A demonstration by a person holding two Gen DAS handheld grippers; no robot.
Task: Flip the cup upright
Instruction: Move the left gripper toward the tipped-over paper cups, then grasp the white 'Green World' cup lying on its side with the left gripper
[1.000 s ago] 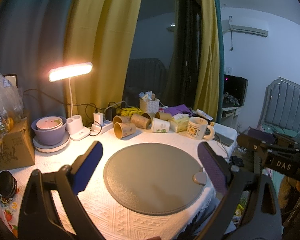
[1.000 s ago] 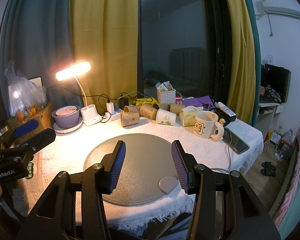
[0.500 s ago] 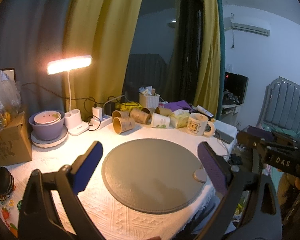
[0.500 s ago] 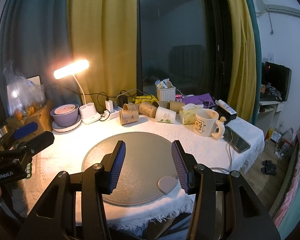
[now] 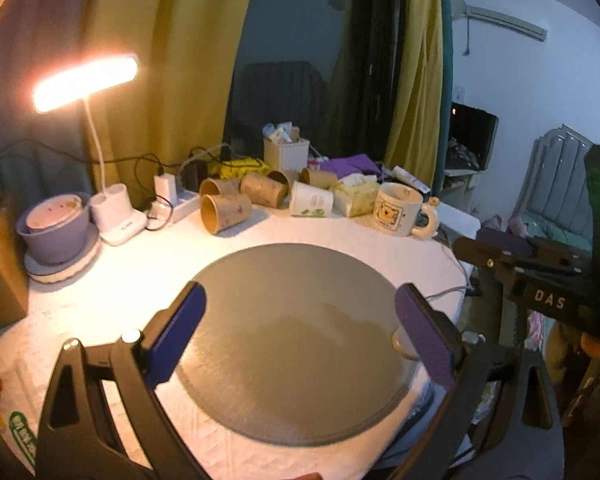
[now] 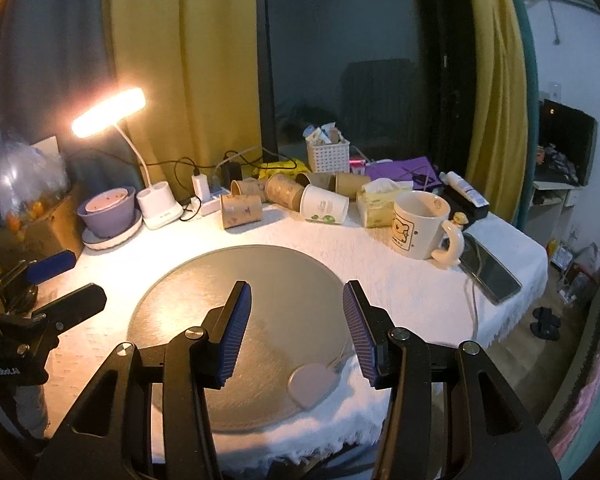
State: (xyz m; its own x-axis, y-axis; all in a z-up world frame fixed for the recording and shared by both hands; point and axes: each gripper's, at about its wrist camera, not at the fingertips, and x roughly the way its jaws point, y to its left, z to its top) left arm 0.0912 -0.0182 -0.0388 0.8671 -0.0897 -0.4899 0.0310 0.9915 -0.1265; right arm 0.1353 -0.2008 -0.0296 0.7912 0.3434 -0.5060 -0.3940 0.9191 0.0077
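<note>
Here, your white-clothed table (image 6: 400, 280) fills mid-frame, the round grey mat (image 6: 240, 300) at its centre. Your left gripper (image 5: 300, 328) gapes wide and your right gripper (image 6: 296, 320) sits half open, both holding nothing, low in frame over the mat. The paper cup (image 6: 241, 210) lies on its side above the mat, beside the upright mug (image 6: 418, 224).

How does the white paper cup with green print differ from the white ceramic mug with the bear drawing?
Pose: the white paper cup with green print lies on its side, while the white ceramic mug with the bear drawing stands upright, mouth up.
Handle: the mug has a cream handle; the paper cup has none.
Size: the mug looks bulkier, though it sits nearer the camera.
Shared: both are mostly white, rest on the white tablecloth behind the round grey mat, and neither is gripped.
</note>
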